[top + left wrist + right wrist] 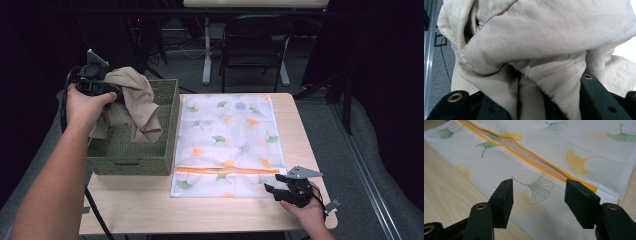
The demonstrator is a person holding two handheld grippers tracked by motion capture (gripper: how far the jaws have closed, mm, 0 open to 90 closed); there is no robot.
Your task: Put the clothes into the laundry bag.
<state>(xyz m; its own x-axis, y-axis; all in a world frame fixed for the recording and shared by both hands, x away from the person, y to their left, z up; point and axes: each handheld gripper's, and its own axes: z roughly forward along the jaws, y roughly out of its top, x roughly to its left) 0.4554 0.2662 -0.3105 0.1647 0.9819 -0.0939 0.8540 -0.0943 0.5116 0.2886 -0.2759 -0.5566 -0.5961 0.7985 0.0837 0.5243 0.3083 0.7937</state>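
Basket first, since everything sits relative to it: the green woven rectangular basket (150, 150) is on the left part of the light wooden table (210, 215). Above the basket's far-left corner, the left gripper (116, 95) has its black jaws clamped on a crumpled beige cloth garment (135, 107), which hangs bunched up over the basket's inside, its lower folds drooping below the rim. In the left gripper view the garment (544, 45) is stuffed right between the jaws, fabric pinched in the gap. Just right of the basket, touching its side, lies a flat white mesh laundry bag with a green and orange ginkgo leaf print and an orange zipper (227, 140). Further right of the basket, at the bag's near-right corner, the right gripper (272, 191) has its jaws spread wide with nothing in them, hovering low over the bag (549, 170), near the zipper's end.
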